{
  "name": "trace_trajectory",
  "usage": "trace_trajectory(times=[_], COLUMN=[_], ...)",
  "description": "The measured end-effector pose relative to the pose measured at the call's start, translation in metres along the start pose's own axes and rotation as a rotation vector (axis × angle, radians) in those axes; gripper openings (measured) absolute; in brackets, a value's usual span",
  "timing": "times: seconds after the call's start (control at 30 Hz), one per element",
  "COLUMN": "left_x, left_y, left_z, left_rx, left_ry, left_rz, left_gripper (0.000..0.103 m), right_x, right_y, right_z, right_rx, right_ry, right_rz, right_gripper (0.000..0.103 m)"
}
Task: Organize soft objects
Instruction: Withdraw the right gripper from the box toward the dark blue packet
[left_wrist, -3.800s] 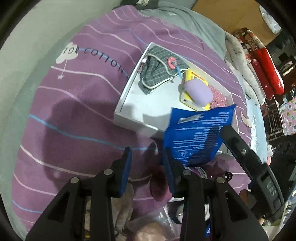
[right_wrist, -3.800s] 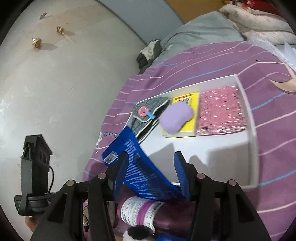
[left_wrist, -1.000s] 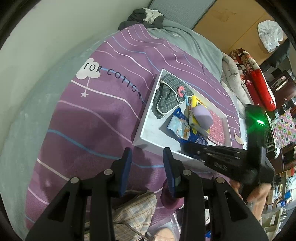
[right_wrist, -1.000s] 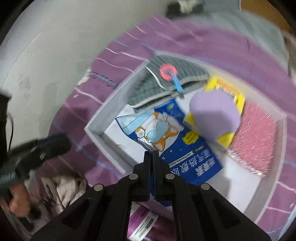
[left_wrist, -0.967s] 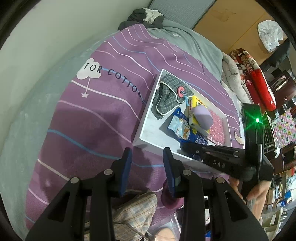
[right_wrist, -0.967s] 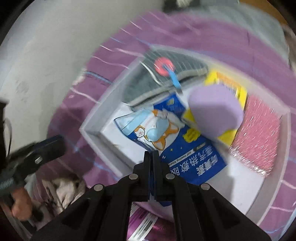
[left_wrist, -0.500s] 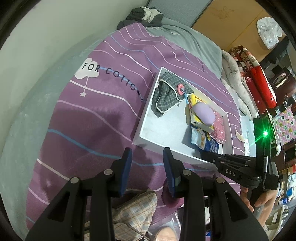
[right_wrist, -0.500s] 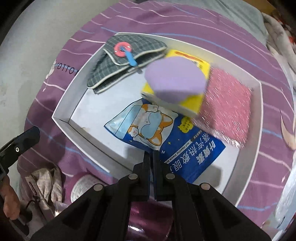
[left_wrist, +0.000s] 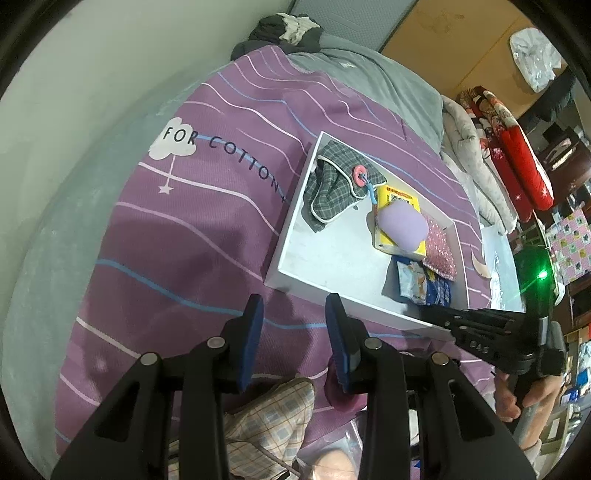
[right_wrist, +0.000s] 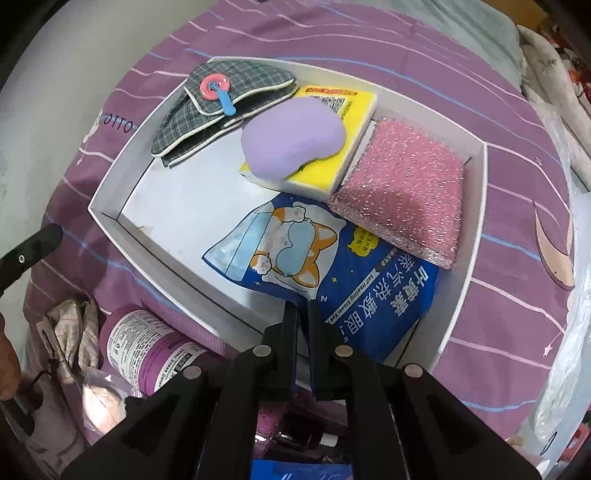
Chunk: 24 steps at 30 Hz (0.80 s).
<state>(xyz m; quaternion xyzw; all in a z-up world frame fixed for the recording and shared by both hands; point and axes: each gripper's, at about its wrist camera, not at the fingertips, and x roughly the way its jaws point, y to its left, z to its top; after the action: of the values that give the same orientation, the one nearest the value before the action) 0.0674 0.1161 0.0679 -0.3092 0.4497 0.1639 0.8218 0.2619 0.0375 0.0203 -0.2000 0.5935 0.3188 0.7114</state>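
White tray (right_wrist: 110, 218) sits on a bed with a purple striped cover (left_wrist: 177, 236). Inside the tray: grey plaid pouch (right_wrist: 218, 107) with a pink ring and blue tab, at the far left corner; yellow sponge pack (right_wrist: 347, 125) beside it with a lilac soft pad (right_wrist: 291, 140) lying on top; pink glitter scrub pad (right_wrist: 402, 192) to the right, touching the yellow pack's edge. Blue steam eye mask packet (right_wrist: 332, 266), corgi picture up, lies flat on the tray floor in the near right part, one corner tucked under the pink pad.

Right tool (right_wrist: 303, 310) points steeply down over the near edge of the blue packet. Jaws are opening, only a narrow slit between them; packet edge sits right at the tips, whether the pads touch it cannot be told. In the left wrist view the right tool (left_wrist: 428, 314) reaches over the tray's near right rim, held by a hand (left_wrist: 524, 398).

Left tool (left_wrist: 293, 317) hangs over the purple cover just short of the tray's near rim, jaws partly spread, nothing between them.

Outside the tray, near edge of the bed: purple labelled bottle (right_wrist: 147, 350), beige checked cloth (right_wrist: 70, 328), clear plastic bag (right_wrist: 99, 398). Grey blanket (left_wrist: 369, 81) lies further up the bed.
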Motion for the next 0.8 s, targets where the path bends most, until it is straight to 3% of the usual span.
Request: trace_trajectory(times=[0.13, 0.2, 0.27, 0.4, 0.43, 0.5, 0.53, 0.67, 0.77, 0.8], left_x=[0.002, 0.002, 0.002, 0.003, 0.003, 0.004, 0.004, 0.001, 0.001, 0.001], left_y=[-0.005, -0.007, -0.007, -0.009, -0.01, -0.012, -0.012, -0.012, -0.01, -0.011], left_z=[-0.001, -0.002, -0.002, -0.002, -0.002, -0.002, -0.003, -0.002, -0.002, -0.002], left_rx=[0.017, 0.023, 0.024, 0.021, 0.023, 0.031, 0.035, 0.037, 0.03, 0.028], left_ry=[0.007, 0.009, 0.011, 0.013, 0.015, 0.018, 0.017, 0.009, 0.008, 0.008], left_rz=[0.008, 0.01, 0.01, 0.013, 0.012, 0.011, 0.011, 0.007, 0.006, 0.007], left_gripper=[0.036, 0.036, 0.036, 0.036, 0.036, 0.036, 0.036, 0.036, 0.036, 0.036], right_x=[-0.02, -0.032, -0.041, -0.056, -0.056, -0.045, -0.035, 0.0, 0.027, 0.027], right_y=[-0.015, -0.015, -0.016, -0.017, -0.017, -0.008, -0.002, 0.01, 0.005, 0.0], right_z=[-0.009, -0.012, -0.015, -0.009, -0.003, 0.015, 0.026, 0.059, 0.057, 0.052], right_rx=[0.111, 0.136, 0.142, 0.181, 0.213, 0.254, 0.264, 0.299, 0.356, 0.38], right_ry=[-0.033, -0.062, -0.088, -0.14, -0.158, -0.152, -0.125, -0.118, -0.049, -0.069], right_rz=[0.061, 0.117, 0.181, 0.216, 0.213, 0.175, 0.149, 0.129, 0.104, 0.128], right_gripper=[0.015, 0.027, 0.05, 0.051, 0.049, 0.024, 0.007, 0.002, 0.0, 0.0])
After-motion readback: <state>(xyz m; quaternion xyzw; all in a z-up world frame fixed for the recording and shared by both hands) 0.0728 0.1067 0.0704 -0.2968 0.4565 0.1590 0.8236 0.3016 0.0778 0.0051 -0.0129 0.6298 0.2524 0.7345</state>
